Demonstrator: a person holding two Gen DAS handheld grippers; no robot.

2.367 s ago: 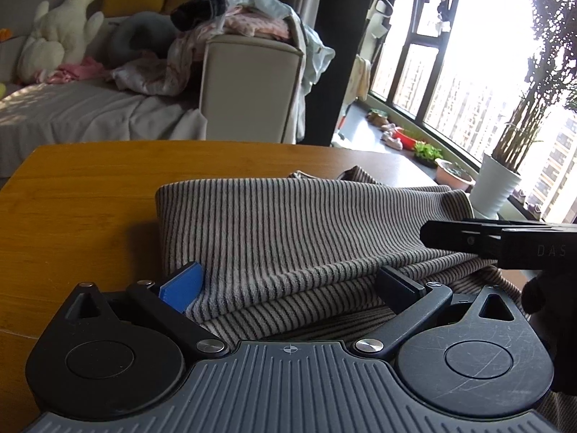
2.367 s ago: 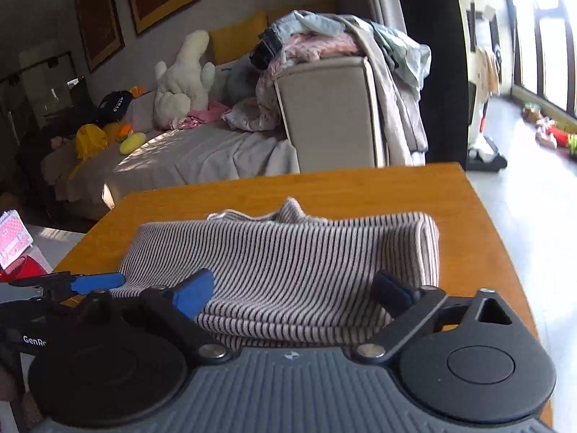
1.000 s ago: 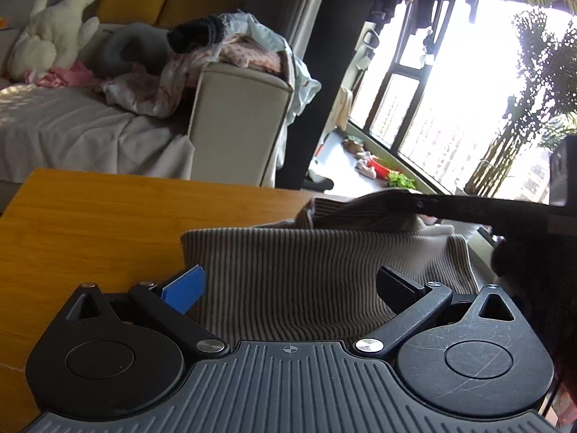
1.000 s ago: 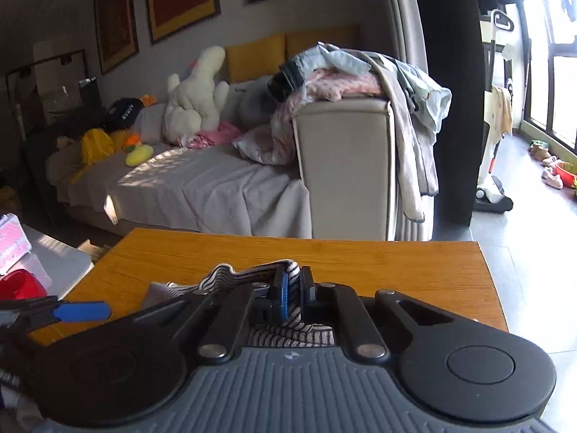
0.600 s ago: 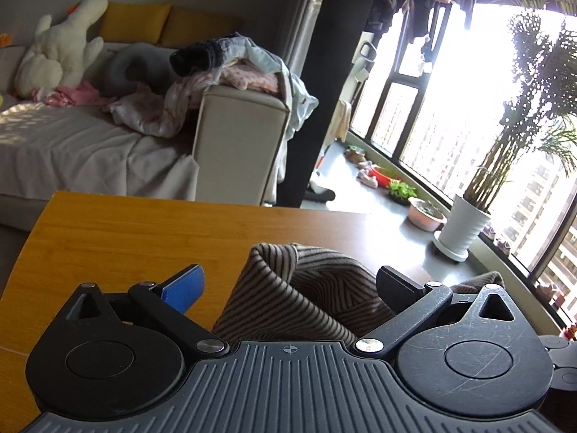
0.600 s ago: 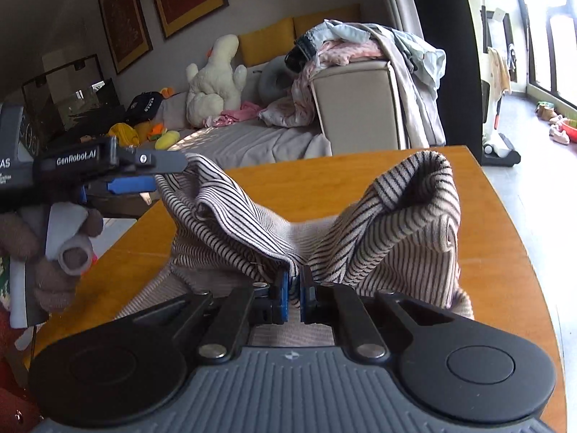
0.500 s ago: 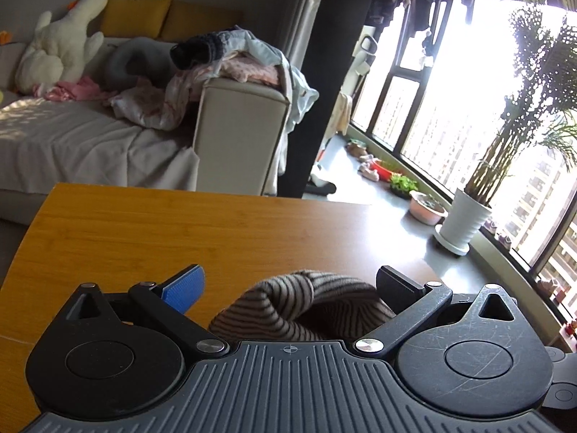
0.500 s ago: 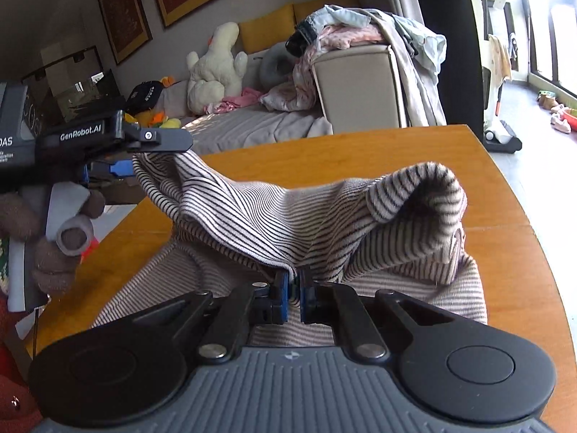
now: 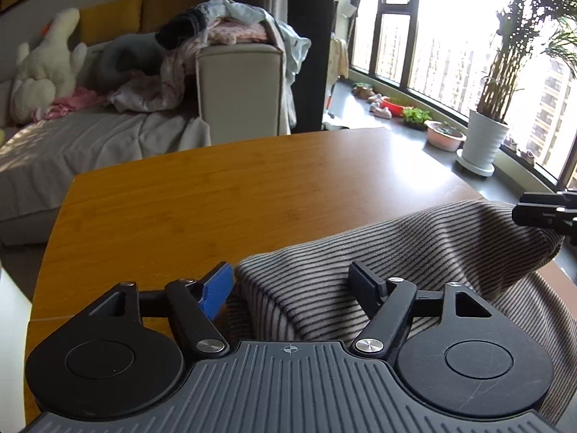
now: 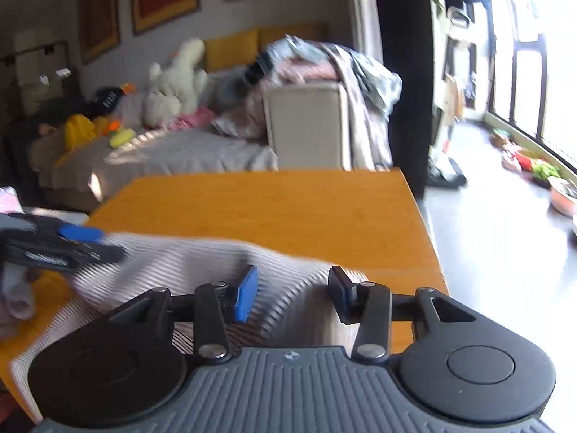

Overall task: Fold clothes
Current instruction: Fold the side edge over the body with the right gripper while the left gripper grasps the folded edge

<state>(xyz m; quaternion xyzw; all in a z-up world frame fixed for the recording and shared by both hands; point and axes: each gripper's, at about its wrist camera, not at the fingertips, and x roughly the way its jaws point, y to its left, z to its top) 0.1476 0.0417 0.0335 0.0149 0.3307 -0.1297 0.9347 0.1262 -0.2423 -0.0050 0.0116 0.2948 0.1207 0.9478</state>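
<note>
The striped knit garment (image 9: 414, 252) lies folded at the near end of the wooden table (image 9: 216, 198). My left gripper (image 9: 292, 285) straddles its folded left corner. Its jaws are closing with the cloth between them, the blue pad just at the fabric's edge, and I see no squeeze. The right gripper (image 9: 544, 209) shows at the garment's far right corner. In the blurred right wrist view, my right gripper (image 10: 294, 297) is opening above the garment (image 10: 202, 263), whose cloth sits loose between the pads. The left gripper (image 10: 72, 241) is at the left there.
Beyond the table's far edge stand a sofa (image 9: 90, 137) with a white plush toy (image 9: 47, 68) and an armrest heaped with clothes (image 9: 230, 25). A potted plant (image 9: 483, 140) stands on the floor by the window, right of the table's right edge (image 10: 425, 238). A gloved hand (image 10: 14, 296) shows at left.
The right gripper, earlier shut on the lifted garment, has brought it down to the table and parted its jaws. The left gripper's jaws have narrowed about the fold.
</note>
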